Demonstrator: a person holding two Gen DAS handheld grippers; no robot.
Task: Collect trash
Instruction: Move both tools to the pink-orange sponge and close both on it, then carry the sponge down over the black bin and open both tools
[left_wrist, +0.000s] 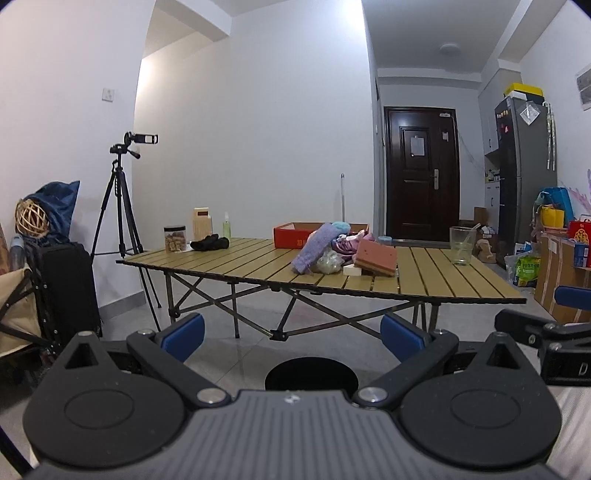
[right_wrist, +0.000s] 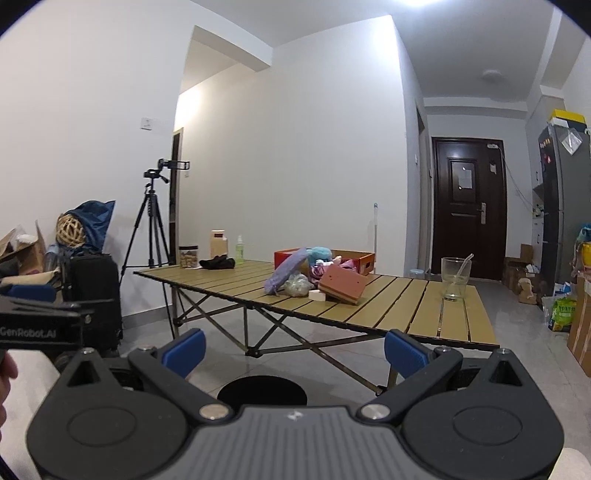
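Observation:
A slatted folding table (left_wrist: 424, 284) (right_wrist: 406, 314) stands ahead of both grippers, some way off. On it lies a pile: a purple cloth (left_wrist: 314, 245) (right_wrist: 286, 271), a crumpled clear bag (left_wrist: 330, 263) (right_wrist: 297, 286), a pink sponge block (left_wrist: 376, 256) (right_wrist: 341, 284), a white block (left_wrist: 352, 270) (right_wrist: 318, 295) and a red cardboard box (left_wrist: 291, 236) (right_wrist: 364, 260). A clear plastic cup with a straw (left_wrist: 461, 245) (right_wrist: 456, 278) stands to the right. My left gripper (left_wrist: 291, 339) is open and empty, low before the table. My right gripper (right_wrist: 293, 349) is open and empty too.
A jar (left_wrist: 174, 239), a tan box (left_wrist: 202, 223), a spray bottle (left_wrist: 226, 230) and a black cloth (left_wrist: 209, 243) sit at the table's far left. A tripod with camera (left_wrist: 122, 195), a black suitcase (left_wrist: 64, 291), a fridge (left_wrist: 524, 177), cardboard boxes (left_wrist: 557, 273) and a dark door (left_wrist: 421, 173) surround it.

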